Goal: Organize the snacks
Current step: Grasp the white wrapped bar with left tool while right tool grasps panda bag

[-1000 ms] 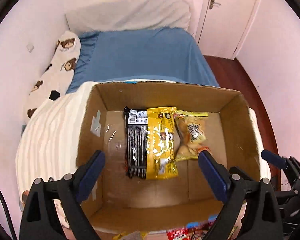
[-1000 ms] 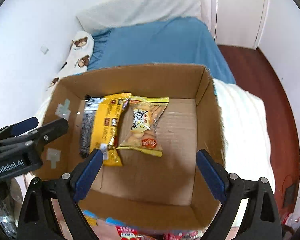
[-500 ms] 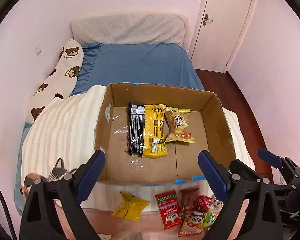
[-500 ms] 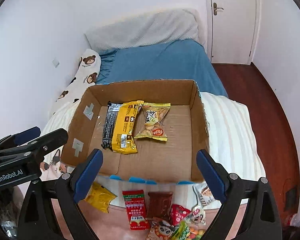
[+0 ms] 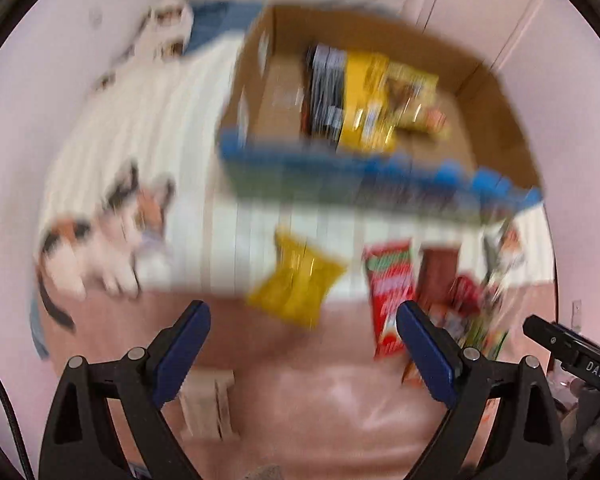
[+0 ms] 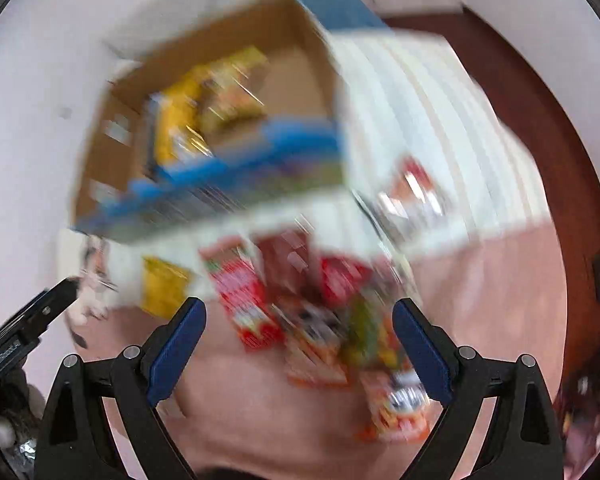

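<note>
Snacks lie in two groups, both smeared by blur. Loose ones sit on the bed in front of the cardboard box (image 5: 496, 120): a yellow packet (image 5: 296, 288) lies tilted, one corner toward the box, and to its right a red packet (image 5: 388, 292) runs lengthwise from the box's near wall toward me. Beside that is a dark brown packet (image 5: 438, 276), also lengthwise, then a jumble of red, green and orange wrappers (image 6: 356, 332) whose edges I cannot separate. Inside the box, a black-and-yellow pack (image 5: 348, 100) lies flat with its long axis running from the far wall to the near wall, and a paler yellow bag (image 5: 416, 92) lies just to its right, touching or overlapping it.

The box's near wall has a blue printed edge (image 5: 360, 168) and stands between the loose snacks and those inside. It rests on a white ribbed blanket (image 5: 148, 120) with a cat picture (image 5: 112, 236) on its left part; nearer me the cover is pink (image 5: 300, 392).

My left gripper (image 5: 302, 340) is spread wide with nothing between its blue pads (image 5: 182, 352), above the pink cover just short of the yellow packet. My right gripper (image 6: 300, 340) is equally wide and empty, with the jumble of wrappers showing between its fingers. Each gripper's tip shows at the edge of the other's view.
</note>
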The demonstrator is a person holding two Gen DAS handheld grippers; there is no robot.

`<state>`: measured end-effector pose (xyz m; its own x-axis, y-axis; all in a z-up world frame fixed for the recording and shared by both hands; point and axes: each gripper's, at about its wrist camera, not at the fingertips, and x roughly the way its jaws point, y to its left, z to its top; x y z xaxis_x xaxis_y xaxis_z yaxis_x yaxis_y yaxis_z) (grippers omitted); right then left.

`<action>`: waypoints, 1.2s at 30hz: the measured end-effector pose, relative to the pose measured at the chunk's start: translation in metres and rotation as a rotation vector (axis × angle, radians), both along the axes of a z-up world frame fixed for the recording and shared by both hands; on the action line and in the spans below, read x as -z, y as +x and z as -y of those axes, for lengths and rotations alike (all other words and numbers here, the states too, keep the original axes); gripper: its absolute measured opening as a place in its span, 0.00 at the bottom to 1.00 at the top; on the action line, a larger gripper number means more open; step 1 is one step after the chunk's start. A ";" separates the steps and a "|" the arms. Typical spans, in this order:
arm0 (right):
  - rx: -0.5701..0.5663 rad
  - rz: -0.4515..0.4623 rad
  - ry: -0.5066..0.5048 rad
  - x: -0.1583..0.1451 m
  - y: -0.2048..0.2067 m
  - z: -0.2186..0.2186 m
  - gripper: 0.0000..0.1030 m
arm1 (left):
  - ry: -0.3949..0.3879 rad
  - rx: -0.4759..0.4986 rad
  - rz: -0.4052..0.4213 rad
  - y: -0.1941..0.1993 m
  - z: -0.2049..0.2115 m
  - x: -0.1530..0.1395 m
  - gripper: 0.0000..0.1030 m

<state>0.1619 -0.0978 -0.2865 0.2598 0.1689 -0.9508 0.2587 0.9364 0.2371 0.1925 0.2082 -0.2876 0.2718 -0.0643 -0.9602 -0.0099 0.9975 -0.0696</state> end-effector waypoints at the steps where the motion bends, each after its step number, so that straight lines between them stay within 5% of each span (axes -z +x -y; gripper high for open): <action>1: 0.011 -0.048 -0.004 0.015 -0.009 0.005 0.94 | 0.002 -0.005 -0.036 -0.007 -0.003 0.015 0.92; 8: 0.072 -0.318 0.002 0.104 -0.066 0.030 0.93 | 0.041 -0.033 -0.197 -0.046 -0.023 0.080 0.92; 10: 0.078 -0.368 0.008 0.124 -0.074 0.033 0.84 | 0.038 -0.063 -0.236 -0.056 -0.035 0.090 0.92; 12: 0.074 -0.401 0.003 0.137 -0.080 0.032 0.62 | 0.033 -0.097 -0.253 -0.063 -0.047 0.094 0.92; 21: -0.174 -0.358 0.038 0.136 -0.084 -0.057 0.55 | 0.013 -0.247 -0.303 -0.099 -0.115 0.110 0.92; 30: -0.346 -0.366 0.005 0.159 -0.056 -0.137 0.55 | 0.013 -0.160 -0.405 -0.097 -0.121 0.172 0.92; 34: -0.361 -0.379 0.000 0.166 -0.054 -0.147 0.55 | -0.030 -0.166 -0.415 -0.091 -0.114 0.186 0.55; 36: -0.360 -0.385 0.004 0.168 -0.054 -0.149 0.54 | -0.046 -0.155 -0.404 -0.088 -0.106 0.184 0.54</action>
